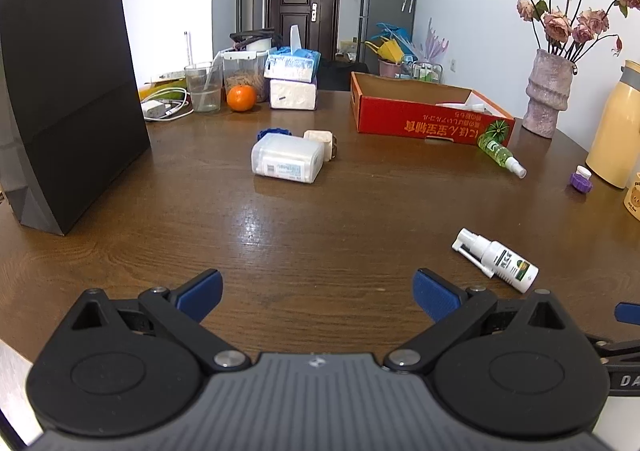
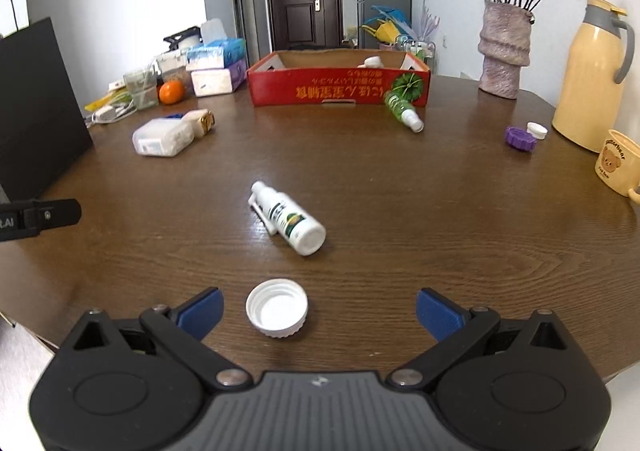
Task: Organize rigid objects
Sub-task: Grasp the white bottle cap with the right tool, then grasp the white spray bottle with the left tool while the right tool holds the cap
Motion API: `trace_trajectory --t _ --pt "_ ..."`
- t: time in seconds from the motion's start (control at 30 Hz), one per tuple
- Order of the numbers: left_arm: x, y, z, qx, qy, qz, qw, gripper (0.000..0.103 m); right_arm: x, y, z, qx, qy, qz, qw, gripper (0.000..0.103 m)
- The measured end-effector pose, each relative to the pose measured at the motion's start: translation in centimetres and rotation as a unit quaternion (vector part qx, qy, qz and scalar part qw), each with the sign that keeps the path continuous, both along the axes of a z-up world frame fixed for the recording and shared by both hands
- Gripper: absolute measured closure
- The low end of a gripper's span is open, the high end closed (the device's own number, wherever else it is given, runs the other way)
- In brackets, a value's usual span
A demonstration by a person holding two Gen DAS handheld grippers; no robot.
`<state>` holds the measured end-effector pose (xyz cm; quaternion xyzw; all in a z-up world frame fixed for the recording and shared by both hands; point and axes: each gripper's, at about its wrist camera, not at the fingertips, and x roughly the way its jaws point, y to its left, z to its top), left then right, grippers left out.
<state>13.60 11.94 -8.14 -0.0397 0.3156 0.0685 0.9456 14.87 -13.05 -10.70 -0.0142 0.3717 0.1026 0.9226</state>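
A white spray bottle [image 2: 290,219] lies on its side mid-table; in the left wrist view the same spray bottle [image 1: 496,259] is to the right. A white cap [image 2: 277,307] lies open side up just ahead of my right gripper [image 2: 319,311], which is open and empty. My left gripper [image 1: 318,293] is open over bare wood. A green spray bottle [image 2: 402,110] leans at the red cardboard box [image 2: 340,91], which holds a white item. A clear plastic case [image 1: 287,158], a beige block [image 1: 322,143] and a purple lid [image 2: 520,137] also lie on the table.
A black paper bag [image 1: 68,107] stands at the left. Tissue packs [image 1: 292,81], an orange [image 1: 241,97], a glass and cables sit at the back. A vase with flowers [image 2: 505,51], a yellow thermos [image 2: 592,75] and a bear mug [image 2: 618,163] stand at the right.
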Motion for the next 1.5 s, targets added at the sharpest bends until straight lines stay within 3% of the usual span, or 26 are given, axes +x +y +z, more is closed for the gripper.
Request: trace_trajectory --t 0.23,0.3,0.4,0.43,0.47,1.1,1.5 --pt "0.6 0.3 -1.1 -0.005 0.014 -0.006 0.9999 0.0 0.9 1.4 -1.8 -0.007 0.025 0.013 1.0 0.013" --pt "0.8 0.3 -1.3 -0.008 0.016 -0.011 0.9998 0.0 1.0 1.9 -2.0 -0.014 0.025 0.019 0.999 0.021" --pt "1.1 0.1 -1.5 -0.008 0.02 -0.016 0.9996 0.0 1.3 2.5 -2.3 -0.021 0.034 0.029 0.999 0.047" --pt "1.1 0.1 -1.6 -0.009 0.021 -0.018 0.9996 0.0 1.4 2.6 -2.5 -0.021 0.04 0.031 0.999 0.061" --pt "1.2 0.1 -1.7 -0.009 0.022 -0.019 0.9995 0.0 1.4 2.6 -2.5 -0.024 0.033 0.03 0.999 0.064" --pt "2.4 -2.6 -1.6 -0.001 0.03 -0.034 0.999 0.0 2.1 0.0 -1.8 0.007 0.01 0.027 1.0 0.065" --pt "4.8 -6.1 -2.3 -0.003 0.04 -0.077 0.9962 0.0 2.9 -4.2 -1.7 0.026 -0.005 -0.009 1.0 0.065"
